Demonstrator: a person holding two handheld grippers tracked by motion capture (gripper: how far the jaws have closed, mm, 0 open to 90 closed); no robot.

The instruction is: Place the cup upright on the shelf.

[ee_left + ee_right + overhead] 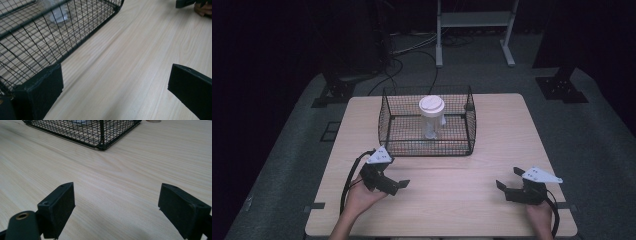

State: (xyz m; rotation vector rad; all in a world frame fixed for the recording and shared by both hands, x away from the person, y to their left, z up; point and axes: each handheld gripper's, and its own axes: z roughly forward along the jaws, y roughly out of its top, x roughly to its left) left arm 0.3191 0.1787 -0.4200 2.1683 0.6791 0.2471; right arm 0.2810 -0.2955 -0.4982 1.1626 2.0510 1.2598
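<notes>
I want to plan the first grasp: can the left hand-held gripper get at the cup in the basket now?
Probably yes. The wire basket is open on top, and the white-lidded cup stands upright, its lid near rim level. The open left hand-held gripper must go over the wall, not through it.

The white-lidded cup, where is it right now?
High view: the cup stands upright inside the wire basket at the table's far centre, beyond both grippers.

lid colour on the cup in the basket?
White lid, on a clear cup inside the black wire basket; best in the high view.
</notes>
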